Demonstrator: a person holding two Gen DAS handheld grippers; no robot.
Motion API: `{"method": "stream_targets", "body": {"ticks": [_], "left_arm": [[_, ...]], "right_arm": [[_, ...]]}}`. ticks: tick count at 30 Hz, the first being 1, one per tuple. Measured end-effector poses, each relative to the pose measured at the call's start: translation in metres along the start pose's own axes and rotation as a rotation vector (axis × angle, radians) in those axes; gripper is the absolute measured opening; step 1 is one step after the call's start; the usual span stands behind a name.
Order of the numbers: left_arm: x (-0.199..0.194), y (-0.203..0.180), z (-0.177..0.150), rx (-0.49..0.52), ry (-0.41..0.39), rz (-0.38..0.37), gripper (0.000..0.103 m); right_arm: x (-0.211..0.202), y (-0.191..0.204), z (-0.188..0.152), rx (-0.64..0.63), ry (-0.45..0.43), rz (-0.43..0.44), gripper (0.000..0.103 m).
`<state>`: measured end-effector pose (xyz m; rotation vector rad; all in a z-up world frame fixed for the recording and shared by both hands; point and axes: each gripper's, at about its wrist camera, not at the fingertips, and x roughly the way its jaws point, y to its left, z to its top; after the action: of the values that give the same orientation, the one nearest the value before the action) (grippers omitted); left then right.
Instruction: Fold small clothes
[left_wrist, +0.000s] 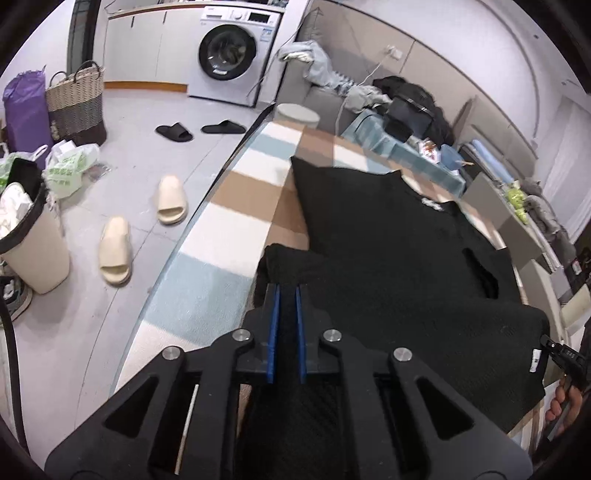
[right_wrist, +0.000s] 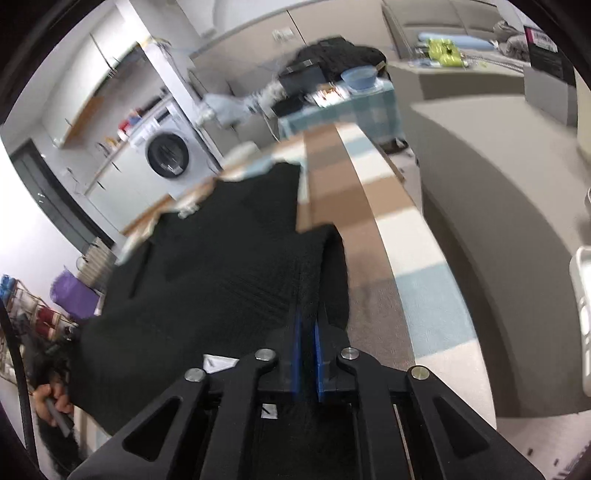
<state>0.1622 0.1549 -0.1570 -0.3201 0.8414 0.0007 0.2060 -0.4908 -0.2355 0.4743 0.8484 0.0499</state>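
Left gripper (left_wrist: 287, 291) nearest, blue fingers clamped on a bunched edge of the black garment (left_wrist: 388, 236). Right gripper (right_wrist: 307, 314) same, pinching the opposite edge. Garment hangs between the two, near end lifted, far end lying on the checked mat (left_wrist: 236, 199) on the table. Looks like soft, limp knit, light, will sag and drape between holds; not slippery, not fragile. Best gripped at corners or hem edges, as now, keeping it taut so the fold line stays straight. White label (left_wrist: 535, 360) near one edge. Garment type unclear: shape is lost in black-on-black folds. Right view motion-blurred. Cloth between the pads hides the jaw gap. Far off: slippers (left_wrist: 114, 254), washer (left_wrist: 232, 55).
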Motion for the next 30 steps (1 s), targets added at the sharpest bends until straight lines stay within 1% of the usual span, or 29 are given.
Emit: {"method": "stream_targets", "body": {"ticks": [1,2,3,4,5,6,7,9,11,13,14,15,16,17,18,24,30], "left_arm": [[0.003,0.001,0.0,-0.005,0.019,0.004,0.015],[0.004,0.002,-0.001,-0.011,0.031,0.001,0.032],[0.006,0.003,-0.002,-0.022,0.039,-0.001,0.052],[0.007,0.004,-0.003,-0.028,0.033,-0.003,0.058],[0.007,0.003,-0.004,-0.021,0.014,-0.005,0.059],[0.009,0.001,-0.004,-0.01,0.012,-0.005,0.059],[0.015,-0.002,-0.004,0.006,0.032,-0.001,0.059],[0.025,-0.007,-0.004,0.004,0.059,-0.01,0.059],[0.035,-0.013,-0.004,0.022,0.076,-0.014,0.058],[0.042,-0.021,-0.005,0.064,0.071,-0.001,0.046],[0.044,-0.023,-0.005,0.078,0.068,-0.003,0.033],[0.046,-0.026,-0.006,0.089,0.07,-0.009,0.022],[0.048,-0.028,-0.006,0.097,0.075,-0.019,0.02],[0.048,-0.029,-0.006,0.104,0.073,-0.018,0.018],[0.048,-0.031,-0.007,0.113,0.072,-0.015,0.016],[0.042,-0.029,-0.011,0.136,0.068,-0.008,0.014],[0.019,-0.024,-0.03,0.162,0.07,0.0,0.014]], "right_arm": [[-0.001,-0.004,-0.001,0.018,-0.003,0.012,0.024],[-0.002,-0.008,-0.002,0.037,-0.008,0.025,0.038],[-0.003,-0.012,-0.002,0.052,-0.014,0.033,0.043],[-0.003,-0.014,-0.001,0.061,-0.018,0.036,0.045],[-0.001,-0.014,0.0,0.061,-0.015,0.04,0.045],[0.001,-0.014,0.001,0.059,-0.008,0.043,0.045],[0.004,-0.012,0.002,0.055,-0.003,0.046,0.045],[0.011,-0.005,0.003,0.032,0.019,0.071,0.045],[0.017,0.005,0.003,-0.004,0.032,0.059,0.045],[0.02,0.012,0.002,-0.044,0.038,0.038,0.044],[0.02,0.015,0.002,-0.06,0.034,0.035,0.035],[0.019,0.018,0.001,-0.079,0.032,0.039,0.029],[0.019,0.02,-0.001,-0.101,0.038,0.042,0.02],[0.019,0.022,-0.002,-0.116,0.044,0.037,0.018],[0.019,0.022,-0.003,-0.119,0.047,0.035,0.017],[0.012,0.019,-0.014,-0.113,0.063,0.056,0.016],[-0.005,0.015,-0.033,-0.105,0.077,0.065,0.016]]}}
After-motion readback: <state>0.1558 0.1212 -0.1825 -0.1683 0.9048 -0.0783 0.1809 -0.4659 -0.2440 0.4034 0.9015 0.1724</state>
